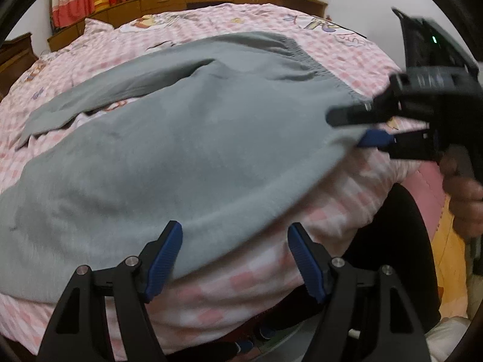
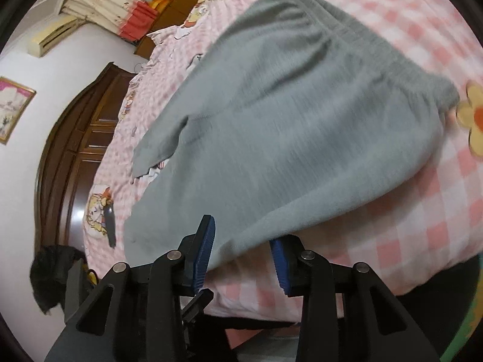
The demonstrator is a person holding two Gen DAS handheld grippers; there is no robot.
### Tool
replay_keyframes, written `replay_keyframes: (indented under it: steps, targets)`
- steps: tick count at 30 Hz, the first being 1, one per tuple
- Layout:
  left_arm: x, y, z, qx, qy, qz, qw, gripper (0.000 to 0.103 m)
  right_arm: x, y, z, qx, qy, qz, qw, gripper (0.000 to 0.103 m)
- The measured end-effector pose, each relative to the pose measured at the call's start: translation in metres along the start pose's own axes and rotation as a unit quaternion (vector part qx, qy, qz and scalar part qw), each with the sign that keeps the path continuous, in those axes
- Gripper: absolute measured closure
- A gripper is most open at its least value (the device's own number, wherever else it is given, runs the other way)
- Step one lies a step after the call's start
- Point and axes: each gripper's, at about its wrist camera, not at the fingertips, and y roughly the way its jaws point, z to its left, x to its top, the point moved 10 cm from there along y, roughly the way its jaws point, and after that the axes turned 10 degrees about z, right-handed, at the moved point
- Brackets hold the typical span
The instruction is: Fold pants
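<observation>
The grey pants (image 1: 187, 138) lie spread along the bed's near edge (image 1: 241, 295). Both grippers, left (image 1: 234, 261) and right (image 2: 243, 255), hold their fingers open astride the hem, gripping nothing. Better pinch only the fabric, not the checked sheet (image 2: 422, 211).

My left gripper (image 1: 235, 259): matte black plastic arms with triangular cut-outs, a round silver screw head at each pivot, and ribbed blue pads (image 1: 164, 264) lining the inner faces of both fingers. My right gripper (image 2: 243, 255) is the same build: black linkage, silver pivots, blue ridged pads (image 2: 205, 253). In the left wrist view its black housing carries a small green light. Dark trousers on my legs (image 1: 392, 241).
</observation>
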Motion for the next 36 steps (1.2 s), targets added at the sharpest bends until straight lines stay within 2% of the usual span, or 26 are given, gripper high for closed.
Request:
replay_keyframes:
  steps: [3,5,6,7,9,10,11,12,14,16,17,20,22,24,25,26,27,28,29,30,31,32,33,34,36]
  targets:
    - [0.01,0.002,-0.002,0.016,0.011,-0.015,0.9997,0.028,0.0,0.001,0.005,-0.017,-0.027,0.024,0.999,0.065]
    - [0.018,0.004,-0.002,0.02,0.015,-0.025,0.9994,0.047,-0.009,0.002,0.005,-0.015,-0.057,0.069,0.996,0.065]
    - [0.024,0.007,-0.005,0.002,0.017,-0.024,0.9996,0.076,-0.014,-0.002,0.002,-0.025,-0.074,0.082,0.994,0.065]
    - [0.027,0.01,-0.008,-0.02,0.014,-0.018,0.9995,0.085,-0.018,-0.007,-0.003,-0.054,-0.1,0.087,0.99,0.065]
    - [0.033,0.012,-0.007,-0.049,-0.007,-0.015,0.9986,0.09,-0.021,-0.02,-0.014,-0.121,-0.15,0.075,0.978,0.062]
    - [0.035,0.012,-0.006,-0.058,-0.015,-0.017,0.9981,0.091,-0.021,-0.027,-0.019,-0.164,-0.18,0.06,0.968,0.06]
    - [0.038,0.011,-0.004,-0.065,-0.025,-0.019,0.9974,0.092,-0.019,-0.037,-0.024,-0.21,-0.215,0.036,0.953,0.055]
    - [0.038,0.011,-0.001,-0.07,-0.03,-0.02,0.9969,0.092,-0.017,-0.045,-0.026,-0.25,-0.251,0.012,0.935,0.049]
    - [0.039,0.009,0.0,-0.077,-0.039,-0.021,0.996,0.092,-0.012,-0.058,-0.027,-0.322,-0.315,-0.031,0.892,0.044]
    - [0.038,0.007,0.0,-0.082,-0.045,-0.021,0.9954,0.092,-0.008,-0.062,-0.036,-0.371,-0.353,-0.042,0.858,0.041]
    - [0.038,0.007,0.0,-0.083,-0.046,-0.02,0.9953,0.092,-0.006,-0.061,-0.043,-0.387,-0.37,-0.034,0.844,0.041]
    - [0.036,0.007,-0.002,-0.08,-0.047,-0.017,0.9956,0.092,0.0,-0.052,-0.058,-0.421,-0.401,-0.019,0.813,0.041]
    - [0.037,0.008,-0.002,-0.079,-0.048,-0.015,0.9956,0.092,0.006,-0.048,-0.061,-0.449,-0.432,-0.03,0.782,0.041]
    - [0.036,0.008,-0.003,-0.077,-0.046,-0.012,0.9959,0.092,0.01,-0.044,-0.059,-0.461,-0.452,-0.042,0.762,0.041]
    - [0.036,0.009,-0.004,-0.075,-0.045,-0.012,0.9961,0.092,0.012,-0.041,-0.058,-0.462,-0.458,-0.048,0.758,0.041]
    - [0.036,0.01,-0.004,-0.074,-0.045,-0.011,0.9962,0.092,0.015,-0.039,-0.057,-0.454,-0.461,-0.05,0.761,0.042]
    - [0.035,0.01,-0.004,-0.073,-0.045,-0.009,0.9963,0.091,0.016,-0.037,-0.057,-0.447,-0.457,-0.048,0.767,0.049]
    - [0.034,0.011,-0.004,-0.073,-0.045,-0.008,0.9963,0.091,0.018,-0.035,-0.057,-0.436,-0.45,-0.045,0.778,0.059]
    - [0.033,0.012,-0.004,-0.072,-0.045,-0.006,0.9964,0.091,0.02,-0.035,-0.059,-0.418,-0.435,-0.037,0.796,0.081]
    - [0.033,0.013,-0.003,-0.07,-0.045,-0.005,0.9965,0.088,0.022,-0.037,-0.058,-0.415,-0.422,-0.037,0.805,0.085]
    - [0.032,0.013,0.0,-0.056,-0.047,-0.005,0.9973,0.078,0.025,-0.043,-0.057,-0.397,-0.401,-0.046,0.824,0.087]
    - [0.031,0.014,0.002,-0.041,-0.046,-0.005,0.9981,0.068,0.028,-0.048,-0.054,-0.381,-0.393,-0.056,0.835,0.092]
    - [0.03,0.015,0.007,-0.008,-0.044,-0.005,0.999,0.054,0.032,-0.054,-0.051,-0.368,-0.383,-0.068,0.845,0.093]
    - [0.029,0.015,0.01,0.013,-0.041,-0.007,0.999,0.045,0.035,-0.059,-0.047,-0.359,-0.376,-0.079,0.851,0.093]
    - [0.025,0.015,0.018,0.05,-0.036,-0.009,0.998,0.043,0.04,-0.071,-0.036,-0.343,-0.366,-0.102,0.859,0.094]
